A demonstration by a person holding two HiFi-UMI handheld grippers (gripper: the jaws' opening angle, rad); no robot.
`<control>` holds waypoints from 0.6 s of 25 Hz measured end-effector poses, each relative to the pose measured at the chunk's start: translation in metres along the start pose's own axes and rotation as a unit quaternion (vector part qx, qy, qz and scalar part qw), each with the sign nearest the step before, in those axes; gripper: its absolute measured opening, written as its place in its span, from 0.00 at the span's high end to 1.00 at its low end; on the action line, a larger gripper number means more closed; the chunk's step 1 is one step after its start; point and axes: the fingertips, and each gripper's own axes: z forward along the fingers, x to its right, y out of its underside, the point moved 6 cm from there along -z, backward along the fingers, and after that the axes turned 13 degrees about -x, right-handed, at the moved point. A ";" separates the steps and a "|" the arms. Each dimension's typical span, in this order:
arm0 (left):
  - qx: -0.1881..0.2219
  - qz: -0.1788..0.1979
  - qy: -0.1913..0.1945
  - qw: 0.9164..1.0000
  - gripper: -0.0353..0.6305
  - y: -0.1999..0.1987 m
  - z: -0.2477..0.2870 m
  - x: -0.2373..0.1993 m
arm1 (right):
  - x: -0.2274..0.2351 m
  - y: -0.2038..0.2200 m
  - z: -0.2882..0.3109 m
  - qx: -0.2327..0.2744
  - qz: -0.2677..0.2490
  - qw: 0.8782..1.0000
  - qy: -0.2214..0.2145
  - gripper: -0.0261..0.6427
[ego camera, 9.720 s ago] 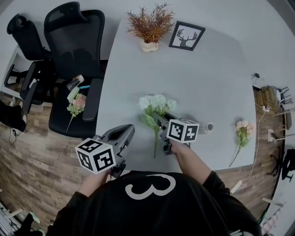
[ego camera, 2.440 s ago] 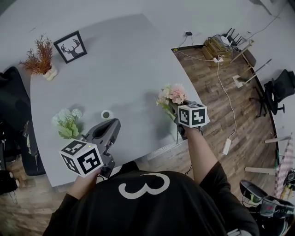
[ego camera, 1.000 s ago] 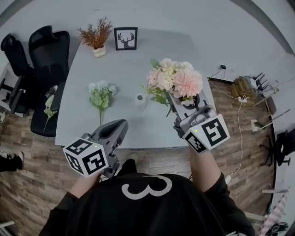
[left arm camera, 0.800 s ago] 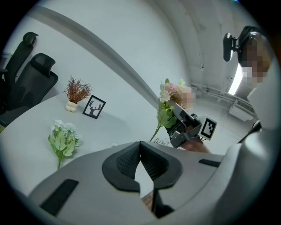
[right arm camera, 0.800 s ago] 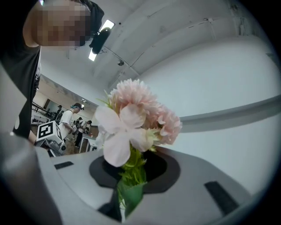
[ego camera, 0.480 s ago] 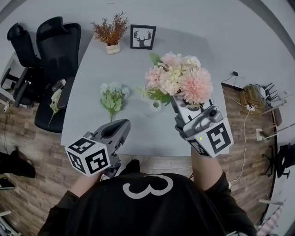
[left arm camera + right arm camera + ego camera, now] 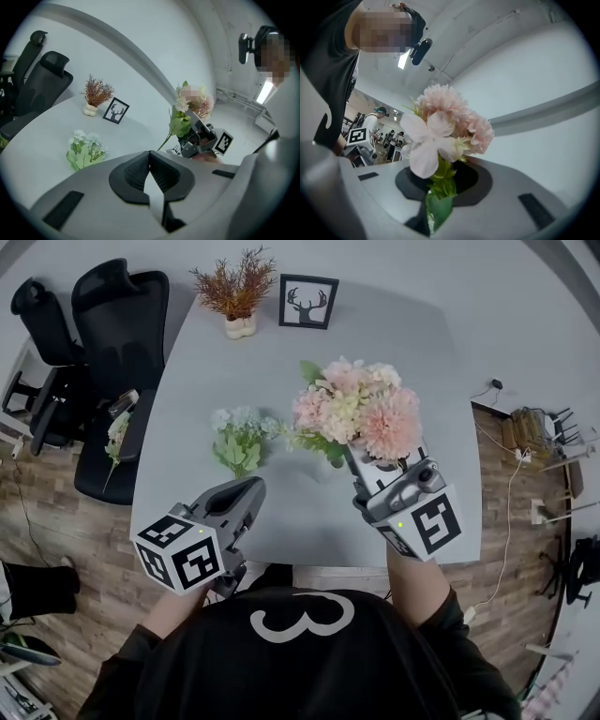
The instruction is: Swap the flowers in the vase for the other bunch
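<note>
Above the grey table [image 7: 281, 362], the right gripper [image 7: 354, 454] jaws clamp the pink bunch [image 7: 356, 413] and the left gripper [image 7: 251, 491] jaws sit closed, empty; blooms screening the vase could let stems topple it.

Framed deer picture [image 7: 308, 302] beside dried plant [image 7: 234, 289]; black office chairs [image 7: 112, 343] left

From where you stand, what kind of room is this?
Probably an office or meeting room: a big grey table, black swivel office chairs beside it, and a framed deer picture as decor.
</note>
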 end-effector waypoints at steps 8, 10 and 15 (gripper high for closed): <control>-0.027 -0.009 0.010 1.000 0.93 0.002 0.024 -0.012 | 0.017 0.058 0.005 -0.032 0.060 0.997 0.023 0.83; -0.033 -0.010 0.011 0.999 0.93 0.004 0.028 -0.013 | 0.018 0.073 0.004 -0.039 0.079 0.996 0.029 0.83; -0.040 -0.014 0.009 0.999 0.93 0.009 0.029 -0.014 | 0.018 0.092 0.003 -0.045 0.109 0.992 0.034 0.83</control>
